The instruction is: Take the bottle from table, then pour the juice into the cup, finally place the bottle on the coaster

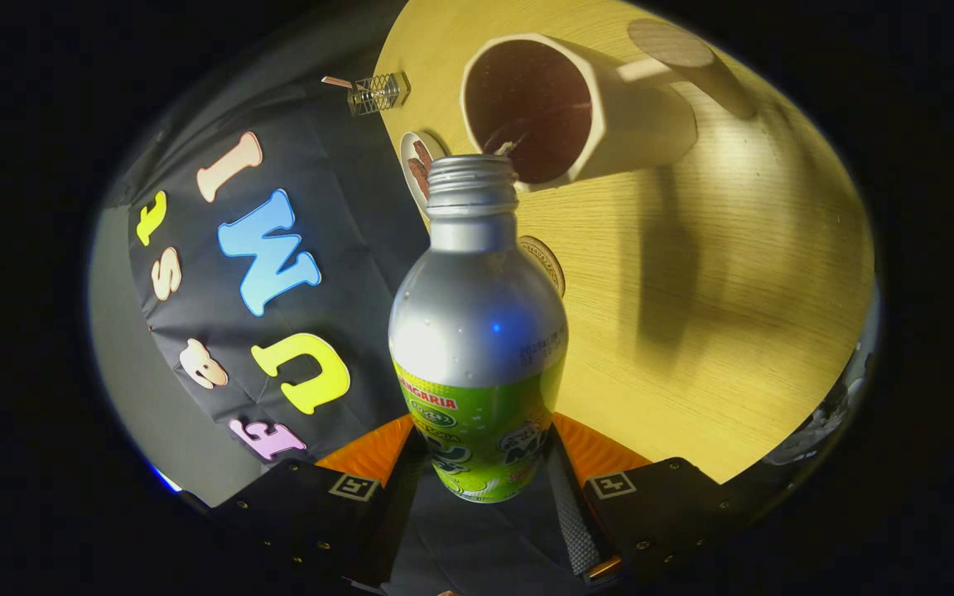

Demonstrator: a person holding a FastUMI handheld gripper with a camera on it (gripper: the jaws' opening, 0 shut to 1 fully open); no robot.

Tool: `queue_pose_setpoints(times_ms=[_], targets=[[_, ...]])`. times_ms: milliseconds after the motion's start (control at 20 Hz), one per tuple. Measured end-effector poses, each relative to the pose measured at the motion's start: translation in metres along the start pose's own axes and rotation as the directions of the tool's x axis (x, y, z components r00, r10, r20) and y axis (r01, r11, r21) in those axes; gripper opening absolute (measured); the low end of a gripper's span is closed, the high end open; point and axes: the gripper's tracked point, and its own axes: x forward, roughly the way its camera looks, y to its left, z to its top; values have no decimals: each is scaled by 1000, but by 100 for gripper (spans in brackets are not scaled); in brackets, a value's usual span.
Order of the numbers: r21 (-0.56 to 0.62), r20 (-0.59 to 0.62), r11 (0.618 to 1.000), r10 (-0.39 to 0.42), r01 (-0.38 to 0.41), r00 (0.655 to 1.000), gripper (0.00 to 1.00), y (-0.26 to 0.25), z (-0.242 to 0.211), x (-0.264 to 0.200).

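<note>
A small clear wire-framed object (378,92) lies at the counter's (742,331) back edge, at about eleven o'clock from the bottle's mouth. Beside the neck sits a round coaster (417,165) with a brown pattern, partly hidden. The bottle (477,331) — silver metal, green label, cap off — is clamped between the tongs (481,463), both fingers pressed to its lower sides. A second round disc (545,261) peeks from behind its shoulder, mostly covered. At one o'clock, just beyond the mouth, stands a pale faceted cup (585,108) with a dark inside; whether it holds liquid is hard to tell. Right of the cup the wood counter lies open, crossed by shadows.
</note>
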Motion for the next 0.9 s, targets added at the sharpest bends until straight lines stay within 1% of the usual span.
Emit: queue_pose_setpoints(times_ms=[450,900], targets=[[48,-16,999,-11,11,1000,77,9,-4,-4],[129,-33,992,12,-8,999,77,30,-13,-2]])
